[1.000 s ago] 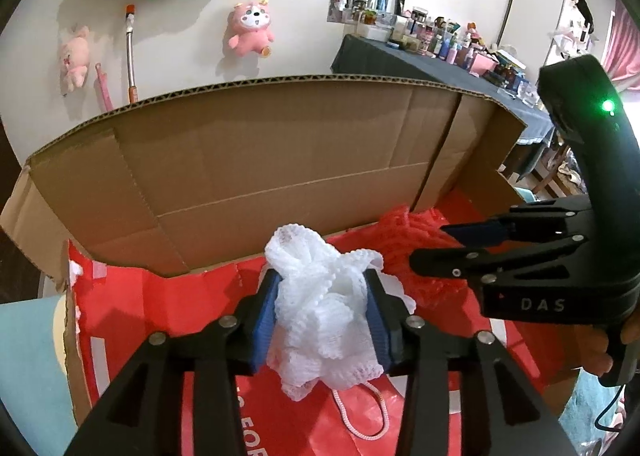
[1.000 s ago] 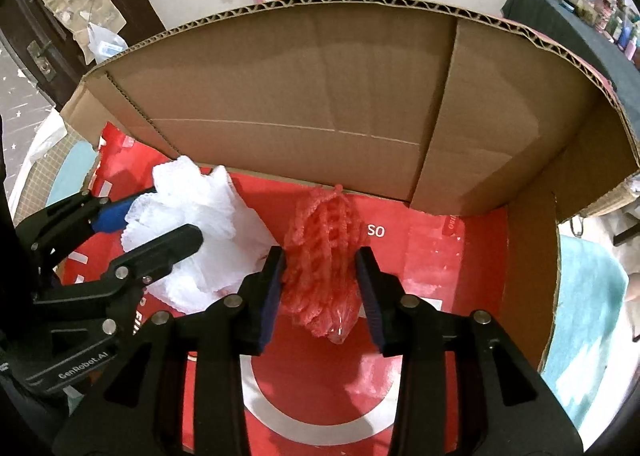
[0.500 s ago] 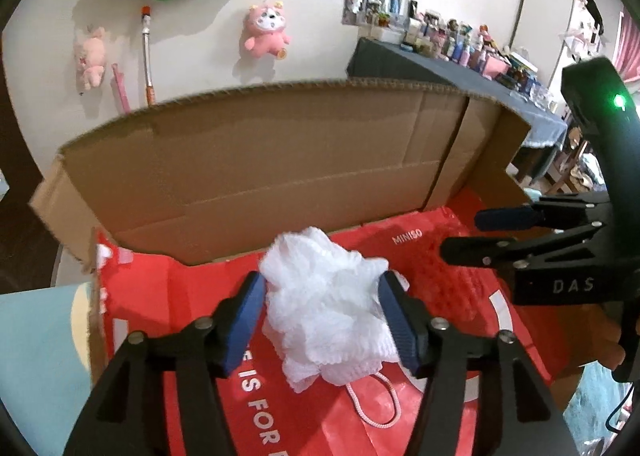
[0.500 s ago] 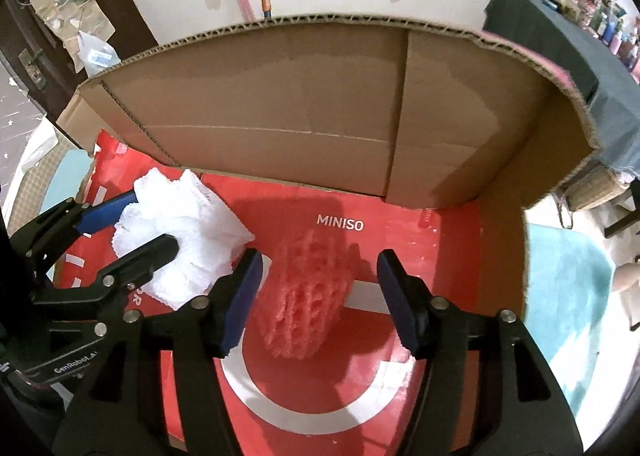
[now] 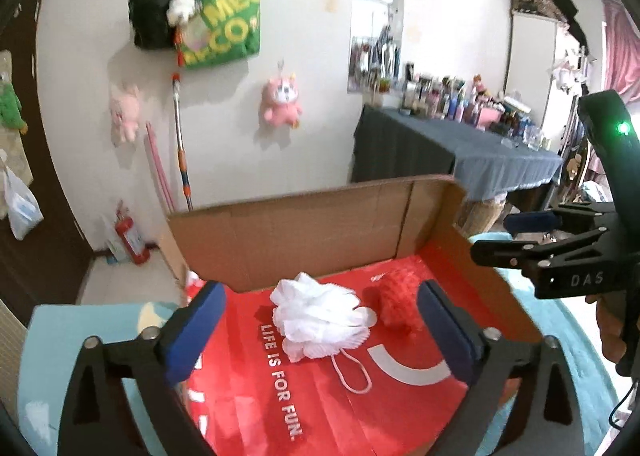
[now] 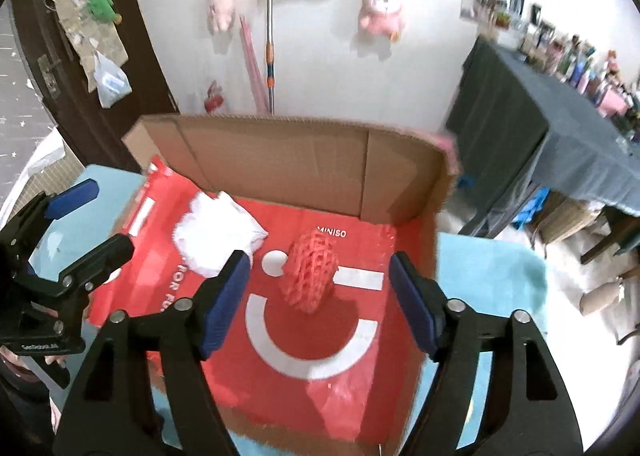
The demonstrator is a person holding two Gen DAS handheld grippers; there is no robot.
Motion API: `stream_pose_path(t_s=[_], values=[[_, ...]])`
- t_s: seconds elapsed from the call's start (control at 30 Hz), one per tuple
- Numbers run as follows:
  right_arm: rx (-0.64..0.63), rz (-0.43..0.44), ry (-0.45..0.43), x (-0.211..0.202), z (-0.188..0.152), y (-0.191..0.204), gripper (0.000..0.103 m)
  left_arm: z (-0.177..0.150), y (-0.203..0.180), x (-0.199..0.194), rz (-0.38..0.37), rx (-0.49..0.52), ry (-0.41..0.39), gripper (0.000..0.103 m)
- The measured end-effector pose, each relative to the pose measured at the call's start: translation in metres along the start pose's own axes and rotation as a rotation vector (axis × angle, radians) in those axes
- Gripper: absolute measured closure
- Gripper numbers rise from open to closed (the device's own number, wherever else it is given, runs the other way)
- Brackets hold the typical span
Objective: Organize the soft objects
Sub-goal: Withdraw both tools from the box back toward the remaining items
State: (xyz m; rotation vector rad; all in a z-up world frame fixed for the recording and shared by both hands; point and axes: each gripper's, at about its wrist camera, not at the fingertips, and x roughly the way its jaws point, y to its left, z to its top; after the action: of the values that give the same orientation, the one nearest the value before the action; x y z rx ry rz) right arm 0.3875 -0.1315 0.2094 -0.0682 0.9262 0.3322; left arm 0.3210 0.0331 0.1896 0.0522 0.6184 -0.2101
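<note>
Both puffs lie loose on the red bag in the cardboard box — white mesh sponge, red foam net. The left gripper and right gripper are opening, clamping nothing. They look feather-light and squashy — best pinched across the middle.

White pouf, red mesh, brown box

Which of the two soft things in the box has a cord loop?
The white bath sponge, on the left in the box. A white cord loop trails from it onto the red bag. The red net beside it shows no cord.
</note>
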Motion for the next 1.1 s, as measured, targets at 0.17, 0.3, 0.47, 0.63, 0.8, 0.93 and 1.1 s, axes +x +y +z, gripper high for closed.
stream_pose_path(t_s=[0.17,0.3,0.47,0.63,0.8,0.93,1.1], values=[[-0.014,-0.01,-0.123,-0.069,-0.02,0.007,0.025,-0.006,-0.016,-0.067,0.027,0.023,-0.108,0.0],[-0.048,-0.047,-0.228,-0.121,-0.042,0.02,0.017,-0.016,-0.029,-0.117,0.038,0.029,-0.187,0.0],[-0.076,-0.074,-0.371,-0.189,-0.087,0.037,0.014,-0.037,-0.043,-0.17,0.038,0.036,-0.273,0.0],[-0.093,-0.065,-0.475,-0.233,-0.137,0.052,0.005,-0.074,-0.055,-0.211,0.009,0.018,-0.334,0.0],[-0.098,-0.098,-0.563,-0.26,-0.196,0.069,0.005,-0.111,-0.073,-0.238,0.017,0.01,-0.404,0.0],[-0.074,-0.106,-0.593,-0.261,-0.238,0.074,0.005,-0.14,-0.082,-0.249,0.002,-0.004,-0.427,0.0],[-0.055,-0.199,-0.631,-0.251,-0.288,0.086,0.005,-0.174,-0.091,-0.253,0.014,-0.031,-0.44,0.0]])
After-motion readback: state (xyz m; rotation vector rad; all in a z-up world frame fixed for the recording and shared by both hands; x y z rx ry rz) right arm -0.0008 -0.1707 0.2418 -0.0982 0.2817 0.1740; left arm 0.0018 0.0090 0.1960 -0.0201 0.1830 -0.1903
